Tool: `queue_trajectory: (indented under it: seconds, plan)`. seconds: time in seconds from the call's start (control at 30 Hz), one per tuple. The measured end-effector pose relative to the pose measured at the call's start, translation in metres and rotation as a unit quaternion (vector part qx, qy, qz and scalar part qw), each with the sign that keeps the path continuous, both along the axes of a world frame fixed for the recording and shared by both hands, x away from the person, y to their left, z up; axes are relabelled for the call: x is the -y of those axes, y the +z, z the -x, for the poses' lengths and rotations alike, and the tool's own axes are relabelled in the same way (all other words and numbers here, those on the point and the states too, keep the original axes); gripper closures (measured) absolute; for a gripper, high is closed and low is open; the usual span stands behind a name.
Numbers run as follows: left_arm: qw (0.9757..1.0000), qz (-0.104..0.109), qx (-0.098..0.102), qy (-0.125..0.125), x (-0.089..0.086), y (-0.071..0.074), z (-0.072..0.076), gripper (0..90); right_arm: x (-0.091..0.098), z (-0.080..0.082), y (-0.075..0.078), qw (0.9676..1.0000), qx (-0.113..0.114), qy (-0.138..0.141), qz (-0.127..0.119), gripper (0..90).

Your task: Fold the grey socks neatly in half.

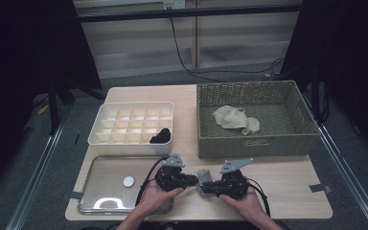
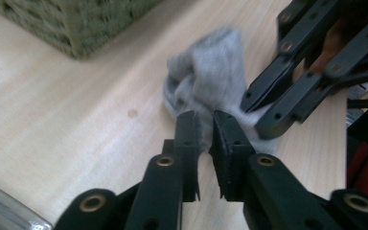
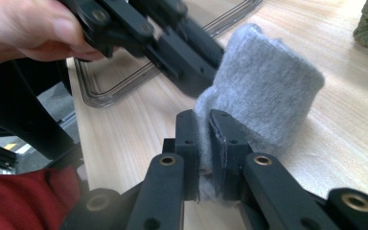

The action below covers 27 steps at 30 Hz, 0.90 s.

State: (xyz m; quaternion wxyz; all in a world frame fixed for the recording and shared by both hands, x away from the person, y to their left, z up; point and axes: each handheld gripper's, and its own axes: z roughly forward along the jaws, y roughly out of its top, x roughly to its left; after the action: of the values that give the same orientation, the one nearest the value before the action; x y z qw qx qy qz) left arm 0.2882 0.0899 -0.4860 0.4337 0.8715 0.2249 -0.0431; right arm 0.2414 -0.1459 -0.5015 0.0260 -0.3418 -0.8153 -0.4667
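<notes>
A small grey sock [image 1: 202,178] lies bunched on the wooden table near its front edge, between my two grippers. My left gripper [image 1: 191,181] comes at it from the left. In the left gripper view its jaws [image 2: 206,125] stand close together with a fold of the sock [image 2: 211,72] pinched between the tips. My right gripper [image 1: 210,188] comes from the right. In the right gripper view its jaws [image 3: 204,125] clamp the sock's near edge, and the sock [image 3: 263,91] stands up as a rounded cuff. The left gripper [image 3: 196,72] grips its far side there.
A woven basket [image 1: 258,143] at the back right holds a beige cloth [image 1: 235,117]. A white divided box [image 1: 105,136] at the back left has a black item [image 1: 160,136] in its front right cell. A metal tray [image 1: 105,172] with a small white disc [image 1: 129,181] lies front left.
</notes>
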Motion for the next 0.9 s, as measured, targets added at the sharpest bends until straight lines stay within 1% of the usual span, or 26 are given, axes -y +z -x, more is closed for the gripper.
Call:
queue_trajectory:
  seconds: [0.03, 0.07, 0.1, 0.13, 0.17, 0.2, 0.23, 0.3, 0.37, 0.4, 0.43, 0.47, 0.5, 0.57, 0.63, 0.67, 0.7, 0.73, 0.8, 0.83, 0.9]
  plan:
    - [1.0000, 0.009, 0.001, -0.001, 0.000, 0.004, -0.001, 78.8, 0.000, 0.000, 0.000, 1.0000, 0.000, 0.000, 0.000, 82.5]
    - [0.9998, 0.018, 0.000, -0.002, 0.000, 0.006, -0.002, 77.0, 0.000, 0.000, 0.000, 1.0000, 0.000, 0.000, 0.000, 82.5]
    - [0.9997, 0.023, 0.002, -0.005, 0.001, 0.009, -0.003, 73.3, 0.000, 0.000, 0.000, 1.0000, 0.000, 0.001, 0.000, 82.5]
    - [0.9997, 0.024, 0.002, -0.008, 0.002, 0.010, -0.004, 73.3, 0.000, 0.000, 0.000, 1.0000, 0.000, 0.001, 0.000, 82.5]
    - [0.9997, 0.024, 0.003, -0.008, 0.003, 0.012, -0.004, 70.5, 0.000, 0.000, 0.000, 1.0000, -0.004, -0.001, -0.001, 82.4]
    - [0.9996, 0.026, 0.001, -0.005, 0.004, 0.012, -0.006, 70.5, 0.000, 0.000, 0.000, 1.0000, -0.004, -0.001, -0.001, 82.4]
    - [0.9995, 0.032, 0.000, -0.002, 0.006, 0.012, -0.008, 68.7, 0.000, 0.000, 0.000, 1.0000, -0.002, 0.001, 0.000, 82.4]
    - [0.9996, 0.029, 0.000, -0.005, 0.008, 0.011, -0.012, 63.6, 0.000, -0.001, 0.000, 1.0000, -0.001, 0.003, 0.000, 82.4]
    - [0.9996, 0.029, -0.002, 0.000, 0.012, 0.009, -0.016, 59.9, 0.000, -0.001, 0.001, 1.0000, -0.001, 0.003, 0.001, 82.3]
    - [0.9994, 0.035, -0.008, 0.001, 0.014, 0.008, -0.018, 59.2, 0.001, -0.001, 0.001, 1.0000, -0.002, 0.003, 0.000, 82.3]
    - [0.9993, 0.034, -0.013, 0.000, 0.016, 0.006, -0.019, 57.4, 0.001, -0.001, 0.001, 1.0000, -0.002, 0.004, 0.001, 82.2]
    - [0.9996, 0.027, -0.011, -0.001, 0.018, 0.004, -0.019, 56.0, 0.001, -0.001, 0.001, 1.0000, -0.001, 0.005, 0.001, 82.2]
    - [0.9996, 0.022, -0.014, -0.004, 0.019, 0.001, -0.020, 56.0, 0.001, -0.001, 0.001, 1.0000, -0.001, 0.005, 0.001, 82.2]
    - [0.9999, 0.005, -0.012, -0.007, 0.020, -0.002, -0.020, 55.8, 0.002, -0.001, 0.002, 1.0000, -0.003, 0.004, 0.004, 81.9]
    - [0.9997, 0.003, -0.022, -0.004, 0.021, -0.003, -0.021, 55.8, 0.003, -0.001, 0.002, 1.0000, -0.001, 0.004, 0.004, 81.5]
    - [0.9998, -0.004, -0.020, -0.005, 0.022, -0.004, -0.021, 55.8, 0.004, 0.000, 0.002, 1.0000, -0.002, 0.003, 0.004, 81.1]
    - [0.9998, -0.006, -0.019, -0.006, 0.022, -0.005, -0.020, 55.8, 0.005, 0.000, 0.002, 1.0000, 0.003, 0.001, 0.005, 80.7]
    - [0.9997, -0.009, -0.023, -0.009, 0.022, -0.005, -0.020, 55.7, 0.005, 0.002, 0.003, 0.9999, 0.008, -0.001, 0.012, 80.3]
    - [0.9996, -0.009, -0.026, -0.008, 0.021, -0.007, -0.020, 55.1, 0.008, 0.004, 0.004, 0.9997, 0.014, -0.005, 0.021, 78.9]
    - [0.9994, -0.013, -0.031, -0.009, 0.020, -0.007, -0.019, 54.3, 0.009, 0.005, 0.005, 0.9996, 0.013, -0.008, 0.024, 78.5]
    - [0.9994, -0.015, -0.030, -0.008, 0.020, -0.007, -0.018, 53.5, 0.010, 0.005, 0.005, 0.9996, 0.014, -0.008, 0.024, 78.2]
